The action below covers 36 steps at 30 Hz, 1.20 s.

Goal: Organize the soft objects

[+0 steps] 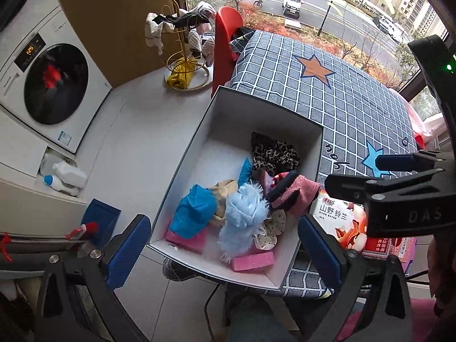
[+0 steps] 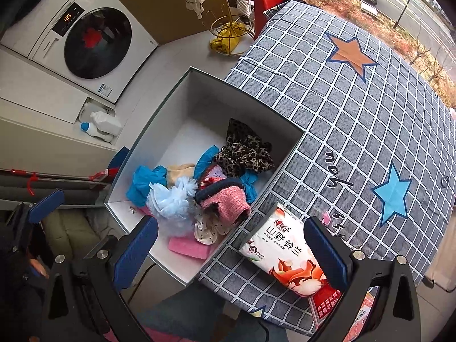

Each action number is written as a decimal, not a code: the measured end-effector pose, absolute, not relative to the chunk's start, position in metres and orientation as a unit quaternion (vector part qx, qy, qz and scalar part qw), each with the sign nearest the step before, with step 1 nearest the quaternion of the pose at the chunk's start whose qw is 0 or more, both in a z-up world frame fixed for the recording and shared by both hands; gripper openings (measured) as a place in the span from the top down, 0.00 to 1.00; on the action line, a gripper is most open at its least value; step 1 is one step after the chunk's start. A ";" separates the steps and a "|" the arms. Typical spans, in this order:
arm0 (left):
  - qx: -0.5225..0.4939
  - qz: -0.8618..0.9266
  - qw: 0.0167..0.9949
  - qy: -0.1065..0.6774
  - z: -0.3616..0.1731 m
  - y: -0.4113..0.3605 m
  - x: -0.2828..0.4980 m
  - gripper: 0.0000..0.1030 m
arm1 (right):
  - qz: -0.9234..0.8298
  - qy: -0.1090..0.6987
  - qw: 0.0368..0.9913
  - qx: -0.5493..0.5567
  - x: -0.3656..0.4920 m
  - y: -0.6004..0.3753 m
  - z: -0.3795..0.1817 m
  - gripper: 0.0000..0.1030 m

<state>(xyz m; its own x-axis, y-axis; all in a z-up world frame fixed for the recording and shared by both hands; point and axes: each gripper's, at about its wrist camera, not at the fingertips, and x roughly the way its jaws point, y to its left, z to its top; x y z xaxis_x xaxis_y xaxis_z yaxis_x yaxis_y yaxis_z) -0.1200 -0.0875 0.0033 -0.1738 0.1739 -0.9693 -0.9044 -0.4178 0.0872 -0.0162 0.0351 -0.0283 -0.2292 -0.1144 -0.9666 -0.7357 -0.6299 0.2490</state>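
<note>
Both the left gripper [image 1: 225, 252] and right gripper [image 2: 230, 252] are held wide open, empty. The tissue pack [image 2: 287, 252], lower centre beside the filled white box [image 2: 159, 131], could be knocked off the table edge

Soft items [image 2: 199, 199] lie in box [image 2: 159, 119], tissue pack [image 2: 285, 253] right beside.

Right claw [image 2: 230, 252] open, empty, above box [image 2: 159, 119] of soft items.
</note>
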 end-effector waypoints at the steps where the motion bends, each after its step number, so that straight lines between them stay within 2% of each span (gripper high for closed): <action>1: -0.506 0.673 0.398 0.364 0.002 -0.087 -0.120 0.00 | 0.692 0.369 0.224 -0.579 -0.016 0.035 -0.029 0.00; 21: -0.522 0.668 0.386 0.363 -0.004 -0.090 -0.130 0.00 | 0.688 0.363 0.218 -0.589 -0.024 0.024 -0.033 0.00; 36: -0.515 0.653 0.415 0.369 -0.009 -0.082 -0.130 0.00 | 0.684 0.385 0.232 -0.575 -0.019 0.023 -0.040 0.00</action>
